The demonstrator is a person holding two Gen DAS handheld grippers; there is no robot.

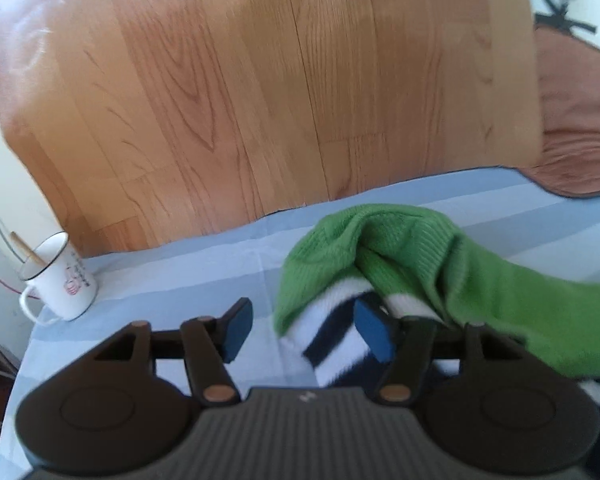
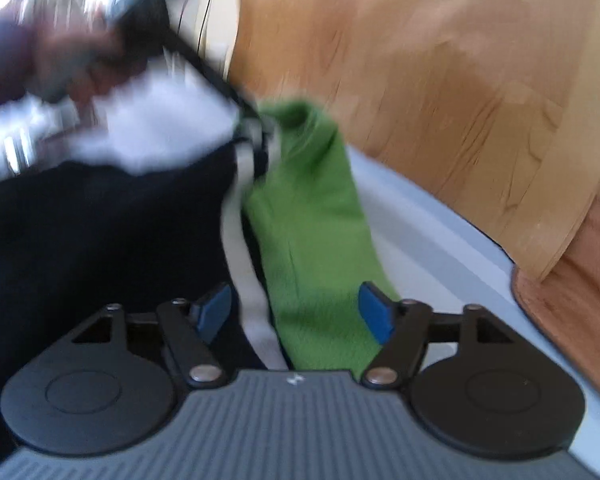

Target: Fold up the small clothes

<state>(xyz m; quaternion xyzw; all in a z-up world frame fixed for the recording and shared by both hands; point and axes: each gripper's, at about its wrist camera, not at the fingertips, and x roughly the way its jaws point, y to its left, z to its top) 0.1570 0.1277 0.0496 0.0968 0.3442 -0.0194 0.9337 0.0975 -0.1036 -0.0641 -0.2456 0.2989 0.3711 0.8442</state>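
Sock (image 1: 400,264) fills my left wrist view: green, with a white and dark striped band, lying on the blue-grey striped cloth (image 1: 180,272) close to that cloth's far edge, where the wood floor begins. My left gripper (image 1: 300,328) has its pads apart. The striped end sits just ahead of the right-hand pad and partly between the two, but I see neither pad pressing on it, so I judge it loose. The sock's long axis runs from that banded end away to the right of the view, bunched in a hump at the middle. A white mug (image 1: 60,280) stands near the cloth's left corner, well apart from the work.

In my right wrist view (badly blurred) the right gripper (image 2: 296,312) also stands with its pads apart, and the green length runs straight away from it, one end lying between the pads without being pinched as far as I can tell. A dark garment (image 2: 100,240) lies just left of it. At the sock's far end I see the left hand (image 2: 80,60) with its tool.

The two claws sit at opposite ends of the sock, so I judge the next fold turns on bringing one end along that axis to the other.
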